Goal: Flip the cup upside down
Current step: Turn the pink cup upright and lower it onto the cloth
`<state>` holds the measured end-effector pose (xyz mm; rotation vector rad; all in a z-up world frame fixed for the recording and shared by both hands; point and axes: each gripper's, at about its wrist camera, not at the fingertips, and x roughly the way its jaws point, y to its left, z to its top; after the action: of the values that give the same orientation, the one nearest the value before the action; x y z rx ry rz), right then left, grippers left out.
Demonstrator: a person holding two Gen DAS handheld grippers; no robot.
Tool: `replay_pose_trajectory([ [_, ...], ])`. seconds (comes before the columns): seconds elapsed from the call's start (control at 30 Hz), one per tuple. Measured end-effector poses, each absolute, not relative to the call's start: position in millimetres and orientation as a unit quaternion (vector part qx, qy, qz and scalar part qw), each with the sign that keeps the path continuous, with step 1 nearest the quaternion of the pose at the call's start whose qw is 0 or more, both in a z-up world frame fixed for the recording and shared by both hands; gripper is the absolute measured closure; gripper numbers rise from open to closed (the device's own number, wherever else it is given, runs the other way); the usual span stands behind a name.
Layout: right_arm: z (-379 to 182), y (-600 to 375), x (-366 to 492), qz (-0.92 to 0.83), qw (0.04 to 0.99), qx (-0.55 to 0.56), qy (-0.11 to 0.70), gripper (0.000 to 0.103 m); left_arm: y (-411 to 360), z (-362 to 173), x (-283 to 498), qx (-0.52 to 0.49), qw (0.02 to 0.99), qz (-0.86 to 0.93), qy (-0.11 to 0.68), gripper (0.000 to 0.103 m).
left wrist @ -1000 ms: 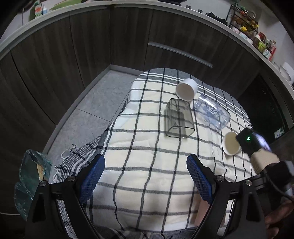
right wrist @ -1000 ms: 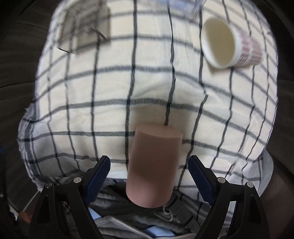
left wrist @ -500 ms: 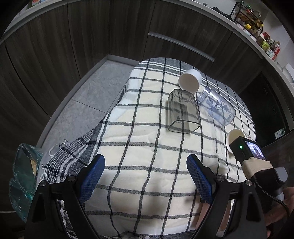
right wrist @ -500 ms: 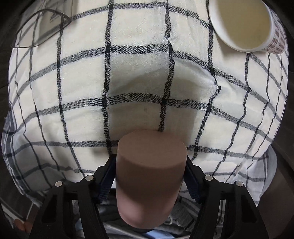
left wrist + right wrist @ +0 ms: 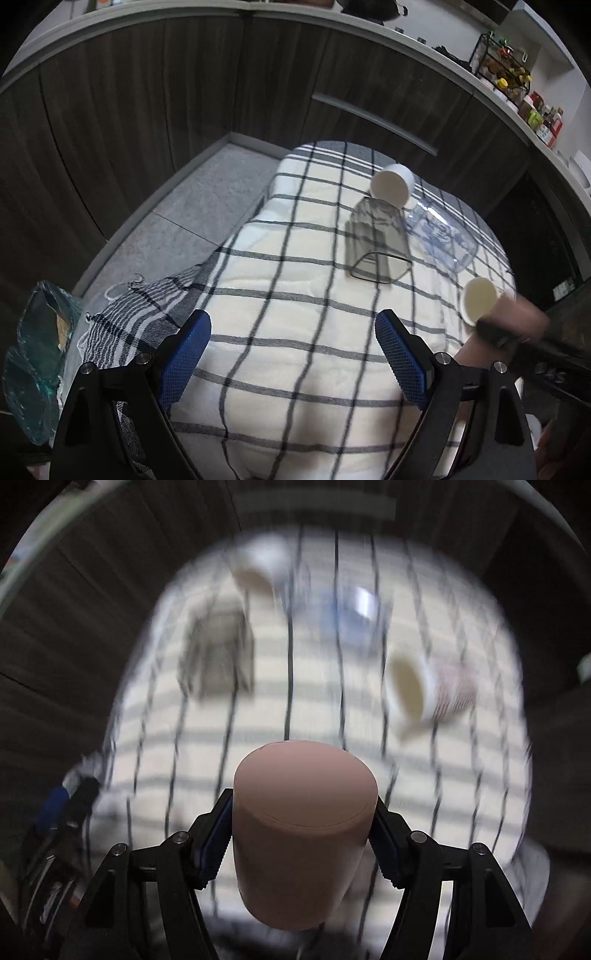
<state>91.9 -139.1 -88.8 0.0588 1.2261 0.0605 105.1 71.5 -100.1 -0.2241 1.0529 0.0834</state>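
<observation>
My right gripper is shut on a pink-brown cup, its closed base facing the camera, held above the near part of the checked cloth. In the left wrist view the same cup shows blurred at the right edge, in the right gripper's fingers. My left gripper is open and empty above the near side of the cloth.
On the cloth lie a grey square glass, a white cup, a clear blue-printed glass and a paper cup on its side. Dark cabinets stand behind. A plastic bag lies on the floor at left.
My right gripper closed on the pink-brown cup and lifted it off the cloth, tilting upward fast. The left gripper stayed open and shifted only slightly.
</observation>
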Motion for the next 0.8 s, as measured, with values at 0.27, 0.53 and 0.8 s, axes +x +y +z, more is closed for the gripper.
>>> replay_pose_trajectory([
  [0.27, -105, -136, 110, -0.037, 0.920, 0.020, 0.390, 0.036, 62, -114, 101, -0.066, 0.888, 0.056, 0.451, 0.012],
  [0.53, -141, -125, 111, -0.064, 0.928, -0.002, 0.368, 0.036, 52, -118, 102, -0.036, 0.898, 0.062, 0.434, 0.012],
  [0.8, -154, -123, 98, -0.070, 0.922, -0.010, 0.380, 0.036, 52, -124, 103, -0.035, 0.893, 0.064, 0.443, 0.012],
])
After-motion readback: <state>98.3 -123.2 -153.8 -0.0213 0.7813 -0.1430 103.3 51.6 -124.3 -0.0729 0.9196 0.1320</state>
